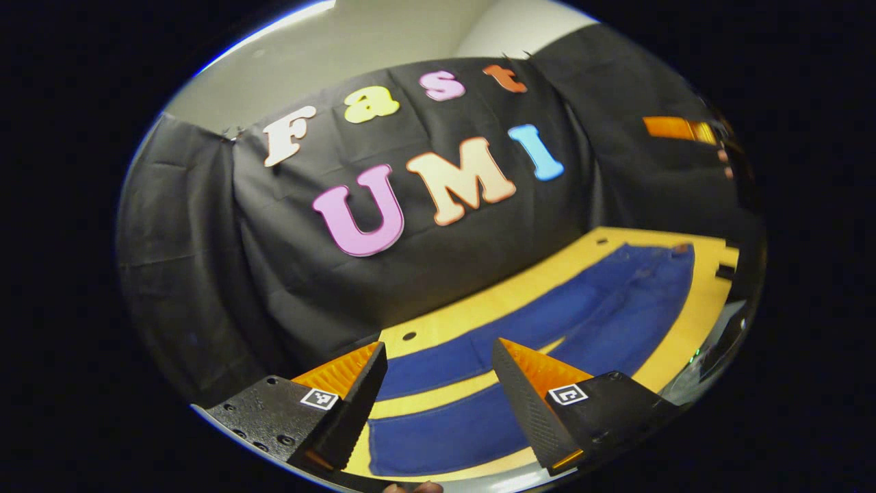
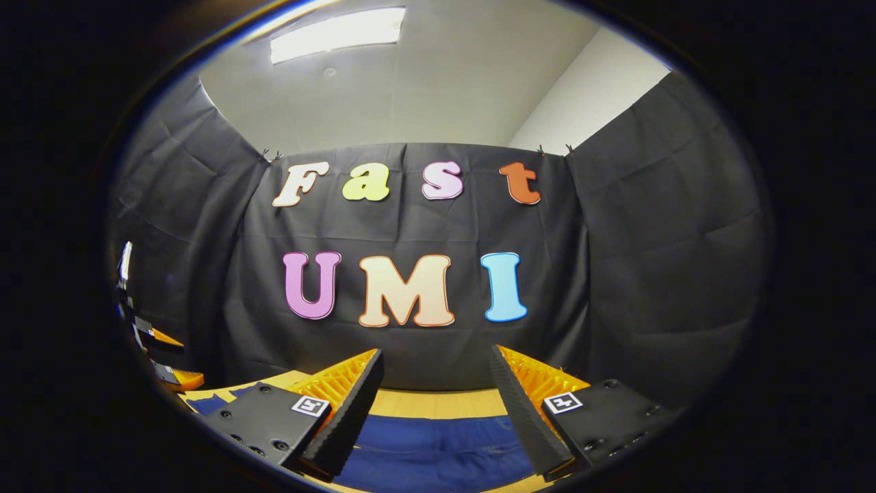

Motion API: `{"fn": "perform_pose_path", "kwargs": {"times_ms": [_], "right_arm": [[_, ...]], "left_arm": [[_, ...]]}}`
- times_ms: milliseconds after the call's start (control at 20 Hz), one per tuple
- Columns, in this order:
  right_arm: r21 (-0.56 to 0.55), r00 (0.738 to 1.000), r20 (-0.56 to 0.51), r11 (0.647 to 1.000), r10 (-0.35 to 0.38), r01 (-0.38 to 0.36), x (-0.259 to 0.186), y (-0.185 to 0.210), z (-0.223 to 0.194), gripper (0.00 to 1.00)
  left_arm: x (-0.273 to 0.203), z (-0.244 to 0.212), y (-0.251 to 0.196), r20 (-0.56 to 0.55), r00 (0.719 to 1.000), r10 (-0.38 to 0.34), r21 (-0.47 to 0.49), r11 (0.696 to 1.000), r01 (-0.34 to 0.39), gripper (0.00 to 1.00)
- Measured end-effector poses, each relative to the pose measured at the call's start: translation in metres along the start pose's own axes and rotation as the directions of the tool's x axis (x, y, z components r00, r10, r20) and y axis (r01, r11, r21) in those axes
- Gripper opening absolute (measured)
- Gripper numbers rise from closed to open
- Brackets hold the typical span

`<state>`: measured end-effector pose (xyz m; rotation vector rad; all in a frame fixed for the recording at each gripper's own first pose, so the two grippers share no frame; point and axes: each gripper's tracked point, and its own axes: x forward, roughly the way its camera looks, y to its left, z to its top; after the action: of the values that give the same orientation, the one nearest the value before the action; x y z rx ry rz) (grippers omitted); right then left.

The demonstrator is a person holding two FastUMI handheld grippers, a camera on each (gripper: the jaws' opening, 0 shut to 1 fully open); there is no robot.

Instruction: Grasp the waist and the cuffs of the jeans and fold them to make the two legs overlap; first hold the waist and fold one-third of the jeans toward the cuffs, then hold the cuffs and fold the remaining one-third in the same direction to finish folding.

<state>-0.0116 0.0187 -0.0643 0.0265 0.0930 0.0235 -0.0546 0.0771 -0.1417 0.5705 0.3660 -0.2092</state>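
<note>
Blue jeans (image 1: 616, 301) lie flat on the yellow table (image 1: 472, 311), both legs spread side by side. In the left gripper view the waist is at the far right end and the cuffs reach the near left, just under my left gripper (image 1: 439, 346). That gripper is open, hovers above the legs and holds nothing. The right gripper view shows my right gripper (image 2: 436, 354) open over another part of the jeans (image 2: 438, 445), also with nothing between its fingers. The right gripper (image 1: 677, 128) also appears far off in the left gripper view, near the waist end.
Black cloth walls close the booth behind the table and on both sides. The table top has small round holes (image 1: 409, 336) along its back strip. Its right edge (image 1: 729, 263) lies just past the jeans' waist. The left gripper (image 2: 168, 339) appears at the left edge of the right gripper view.
</note>
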Motion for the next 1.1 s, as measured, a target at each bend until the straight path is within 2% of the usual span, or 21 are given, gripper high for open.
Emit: {"fn": "perform_pose_path", "kwargs": {"times_ms": [50,200,400,500,650,800,1000,1100], "right_arm": [[0.000,1.000,-0.011,1.000,-0.004,0.004,-0.001,-0.003,-0.005,0.99],[0.004,0.999,-0.037,1.000,-0.023,0.023,-0.003,-0.014,-0.018,0.96],[0.003,0.996,-0.067,0.998,-0.060,0.060,-0.007,-0.032,-0.033,0.98],[-0.001,0.993,-0.089,0.997,-0.079,0.080,-0.009,-0.039,-0.042,0.98],[-0.011,0.988,-0.113,0.994,-0.107,0.106,-0.012,-0.050,-0.053,0.98],[-0.017,0.984,-0.123,0.992,-0.128,0.127,-0.013,-0.056,-0.058,0.99],[-0.027,0.981,-0.126,0.989,-0.147,0.145,-0.012,-0.060,-0.060,0.98],[-0.037,0.980,-0.123,0.988,-0.154,0.151,-0.012,-0.060,-0.059,0.98]], "left_arm": [[0.002,-0.015,-0.005,-0.037,0.999,-0.024,0.049,0.998,0.026,0.95],[0.005,-0.059,-0.021,-0.143,0.985,-0.096,0.206,0.971,0.124,0.95],[0.006,-0.121,-0.032,-0.284,0.944,-0.168,0.307,0.917,0.255,0.95],[0.004,-0.145,-0.034,-0.341,0.922,-0.183,0.348,0.886,0.305,0.95],[0.002,-0.177,-0.039,-0.426,0.881,-0.206,0.419,0.818,0.394,0.95],[0.004,-0.202,-0.040,-0.483,0.850,-0.209,0.453,0.771,0.447,0.95],[0.009,-0.219,-0.040,-0.519,0.830,-0.204,0.461,0.750,0.474,0.96],[0.011,-0.230,-0.043,-0.550,0.808,-0.214,0.451,0.738,0.502,0.95]]}}
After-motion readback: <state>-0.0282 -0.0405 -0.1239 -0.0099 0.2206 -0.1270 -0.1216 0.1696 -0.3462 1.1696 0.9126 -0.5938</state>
